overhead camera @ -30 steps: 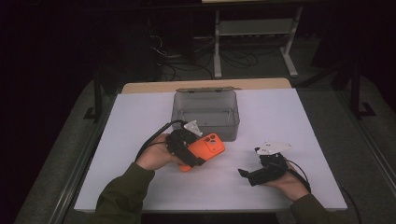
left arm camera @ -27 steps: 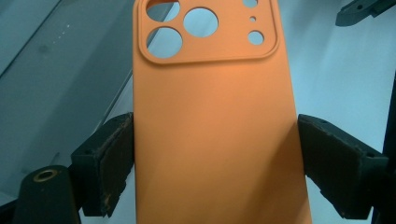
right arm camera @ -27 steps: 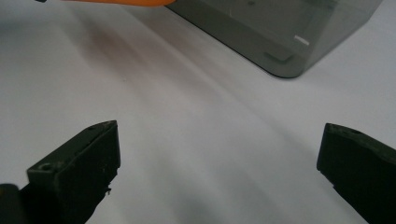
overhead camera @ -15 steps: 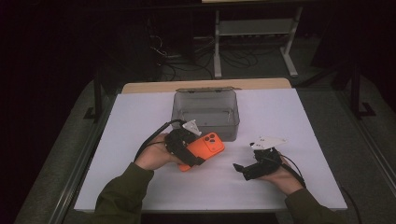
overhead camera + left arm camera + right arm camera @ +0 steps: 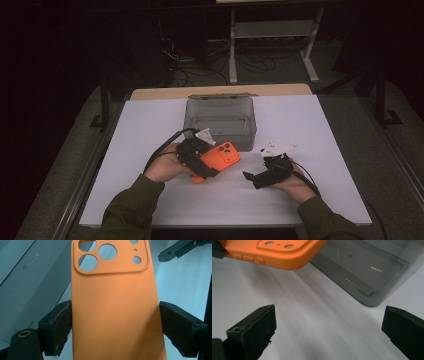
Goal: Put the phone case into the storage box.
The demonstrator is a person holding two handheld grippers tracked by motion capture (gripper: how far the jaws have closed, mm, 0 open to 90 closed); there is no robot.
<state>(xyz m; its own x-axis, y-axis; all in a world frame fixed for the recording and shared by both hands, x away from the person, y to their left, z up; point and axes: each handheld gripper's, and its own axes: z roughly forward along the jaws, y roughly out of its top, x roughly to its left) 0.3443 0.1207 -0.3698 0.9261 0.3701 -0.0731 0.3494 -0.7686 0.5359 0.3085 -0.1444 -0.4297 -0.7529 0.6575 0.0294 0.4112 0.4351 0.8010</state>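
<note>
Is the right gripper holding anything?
No, the right gripper stands wide open over bare table; the orange phone case lies beyond it.

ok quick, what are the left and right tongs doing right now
Left tongs: closed on the orange phone case, gripping its two long edges.
Right tongs: open, nothing between them, above the white table.

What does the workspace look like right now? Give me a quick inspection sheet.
Surface: white table, flat.
Job's things: orange phone case held between the left gripper's pads, above the table; clear grey box open behind it.
Clutter: nothing seen.
Grippers: left gripper shut on the case; right gripper open, nothing between its jaws, pointing toward the case.
Cables: black cable trails from the left gripper.
Surroundings: dark room, metal rack behind the table.
</note>
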